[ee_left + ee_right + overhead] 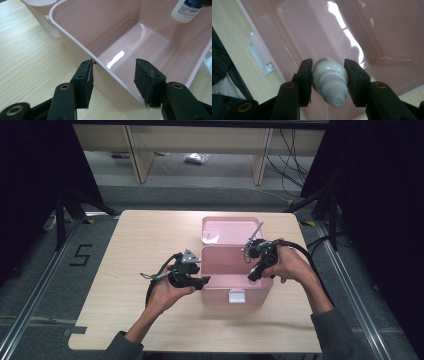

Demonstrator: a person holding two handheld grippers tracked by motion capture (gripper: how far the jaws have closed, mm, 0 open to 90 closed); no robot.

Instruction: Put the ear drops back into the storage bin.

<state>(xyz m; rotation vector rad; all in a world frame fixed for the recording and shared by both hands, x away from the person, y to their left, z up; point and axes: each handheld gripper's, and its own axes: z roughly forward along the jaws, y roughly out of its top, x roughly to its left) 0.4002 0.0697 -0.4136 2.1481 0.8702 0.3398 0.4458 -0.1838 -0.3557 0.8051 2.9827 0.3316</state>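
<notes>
Lowering a white bottle point(329, 81) into the open pink box point(215, 292): the bottle is pinched across its body between the jaws of the right gripper point(328, 82) and is held above the box floor, cap toward the camera. The near left wall of the box is straddled by the left gripper point(113, 80), one jaw outside, one inside; contact cannot be judged. The placing step is judged in hand. Next, the bottle should be set on the floor and the jaws spread.
</notes>
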